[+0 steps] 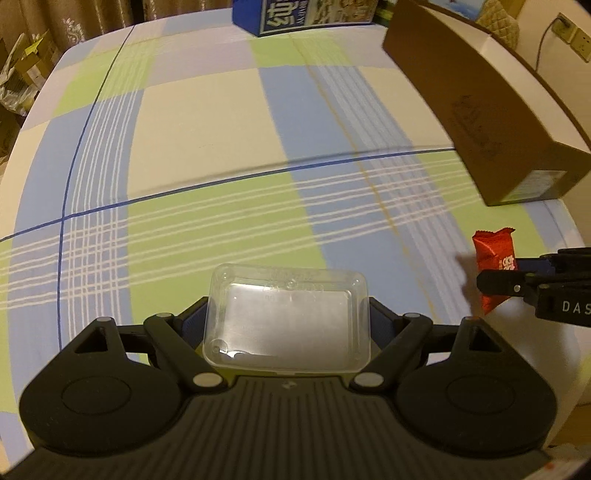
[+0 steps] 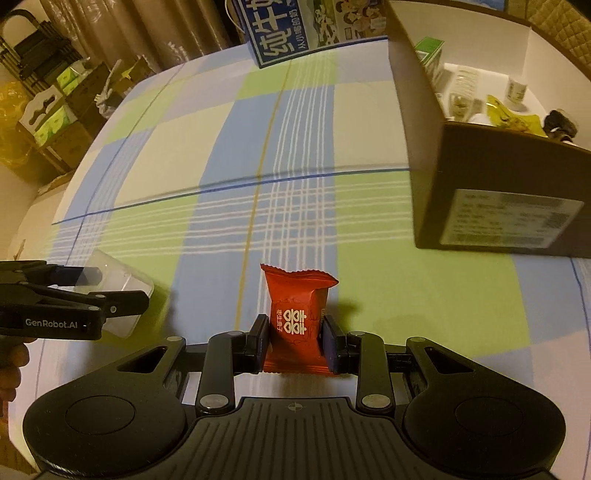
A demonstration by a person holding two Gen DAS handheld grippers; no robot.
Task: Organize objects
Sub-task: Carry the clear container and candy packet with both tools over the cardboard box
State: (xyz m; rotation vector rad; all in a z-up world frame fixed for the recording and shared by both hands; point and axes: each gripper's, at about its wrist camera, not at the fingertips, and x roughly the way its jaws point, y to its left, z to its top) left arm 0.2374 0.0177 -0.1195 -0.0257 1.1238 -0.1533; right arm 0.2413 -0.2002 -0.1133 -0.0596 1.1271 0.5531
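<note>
Right gripper (image 2: 293,341) pinches the red candy packet (image 2: 295,314) upright at bottom centre, left gripper (image 1: 286,332) is clamped on the clear plastic box (image 1: 288,325) at bottom centre of its view, both lifted off the checked tablecloth (image 2: 221,155), likely bound for the open cardboard box (image 2: 480,192) upper right.

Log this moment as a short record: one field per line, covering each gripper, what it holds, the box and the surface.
left gripper: shut on clear plastic container, held above the cloth
right gripper: shut on red candy packet, upright between the fingers
cardboard box: open-topped, far right of the table, small items inside, white label on the near end
blue carton: far edge of the table
tablecloth: blue, green and cream check
</note>
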